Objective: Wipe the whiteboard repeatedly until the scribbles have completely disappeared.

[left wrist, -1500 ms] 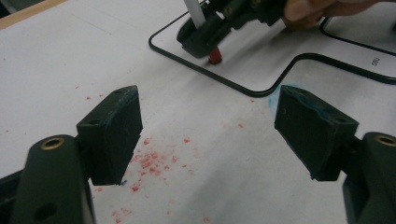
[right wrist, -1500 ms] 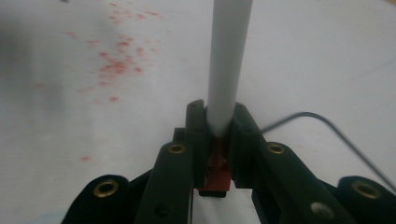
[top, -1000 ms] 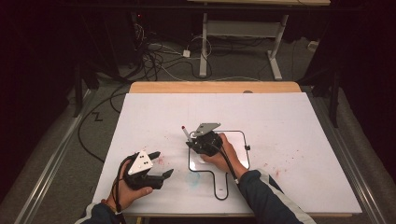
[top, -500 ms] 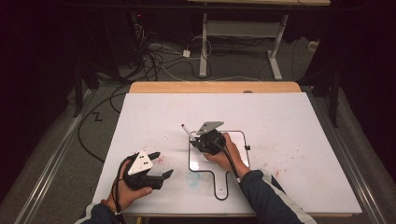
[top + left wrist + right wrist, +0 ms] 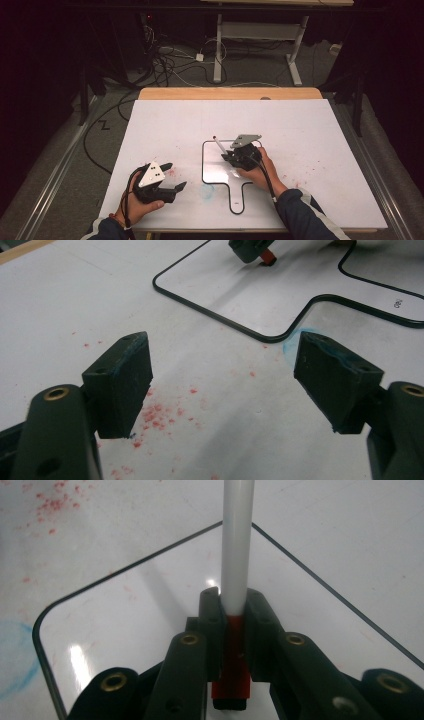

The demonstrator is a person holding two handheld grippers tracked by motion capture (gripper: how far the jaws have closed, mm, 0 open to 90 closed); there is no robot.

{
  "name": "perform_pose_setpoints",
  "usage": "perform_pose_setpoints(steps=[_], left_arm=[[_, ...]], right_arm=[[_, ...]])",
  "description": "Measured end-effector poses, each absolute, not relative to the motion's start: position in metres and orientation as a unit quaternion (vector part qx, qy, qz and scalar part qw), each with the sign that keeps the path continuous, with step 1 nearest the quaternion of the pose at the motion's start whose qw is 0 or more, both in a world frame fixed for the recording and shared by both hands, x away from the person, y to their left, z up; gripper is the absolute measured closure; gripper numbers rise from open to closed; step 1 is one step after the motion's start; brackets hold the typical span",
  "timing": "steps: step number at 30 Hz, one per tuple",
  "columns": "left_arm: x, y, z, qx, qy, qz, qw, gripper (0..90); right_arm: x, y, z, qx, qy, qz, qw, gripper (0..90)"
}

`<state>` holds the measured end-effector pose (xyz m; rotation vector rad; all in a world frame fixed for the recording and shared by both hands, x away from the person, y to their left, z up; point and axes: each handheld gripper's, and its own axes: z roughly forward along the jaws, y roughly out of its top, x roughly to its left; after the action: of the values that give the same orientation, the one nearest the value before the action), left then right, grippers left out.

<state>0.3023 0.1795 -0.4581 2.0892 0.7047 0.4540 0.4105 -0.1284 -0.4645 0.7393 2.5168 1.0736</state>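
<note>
Right gripper (image 5: pixel 231 156) is over the small white paddle-shaped board with a thin black rim (image 5: pixel 215 175), and its jaws are clamped tight on a slim white marker pen with a red end (image 5: pixel 219 145). In the right gripper view the two black jaws squeeze the marker pen (image 5: pixel 237 555) right where white barrel meets red section, the barrel running straight up and away from the camera, with the rounded corner of the board (image 5: pixel 125 625) spread beneath it. From the high view the pen slants up and to the left out of the gripper, its far tip hanging above the upper left part of the board, near the rim. The board lies flat on the large white sheet-covered table (image 5: pixel 310 135), its short handle pointing toward the person. Left gripper (image 5: pixel 170 176) sits well apart, low on the left side of the table, held in the person's hand with its jaws standing wide and nothing between them. The left gripper view confirms it: both dark pads (image 5: pixel 120 382) spread apart over bare table flecked with red specks (image 5: pixel 160 415), a pale blue smudge (image 5: pixel 292 342) just beside the board's black rim, and the other gripper's tip with the pen's red end on the board farther off.
</note>
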Motion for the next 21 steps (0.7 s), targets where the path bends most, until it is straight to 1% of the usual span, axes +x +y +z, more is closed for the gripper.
perform_pose_setpoints(steps=[2,5,9,14,16,18,20,21], left_arm=[[0.302,0.178,-0.458,0.838,0.282,0.181,0.431,22.1],[0.302,0.177,-0.458,0.84,0.28,0.181,0.429,22.0],[0.302,0.178,-0.458,0.837,0.283,0.183,0.43,22.1],[0.304,0.179,-0.459,0.838,0.285,0.187,0.427,22.1],[0.305,0.179,-0.46,0.838,0.287,0.19,0.422,22.1],[0.307,0.18,-0.461,0.838,0.289,0.191,0.421,22.1],[0.308,0.18,-0.462,0.839,0.29,0.194,0.417,22.1],[0.308,0.18,-0.462,0.839,0.29,0.195,0.417,22.0]], right_arm=[[0.407,-0.131,-0.464,0.256,0.88,0.366,0.16,81.2],[0.402,-0.137,-0.465,0.261,0.877,0.375,0.15,81.2],[0.393,-0.141,-0.461,0.26,0.878,0.373,0.152,81.2],[0.384,-0.163,-0.441,0.277,0.859,0.402,0.155,81.1],[0.38,-0.172,-0.435,0.281,0.856,0.401,0.167,81.1],[0.375,-0.182,-0.43,0.288,0.851,0.407,0.167,81.1],[0.37,-0.192,-0.427,0.294,0.849,0.401,0.179,81.1],[0.368,-0.198,-0.426,0.299,0.846,0.407,0.173,81.0]])
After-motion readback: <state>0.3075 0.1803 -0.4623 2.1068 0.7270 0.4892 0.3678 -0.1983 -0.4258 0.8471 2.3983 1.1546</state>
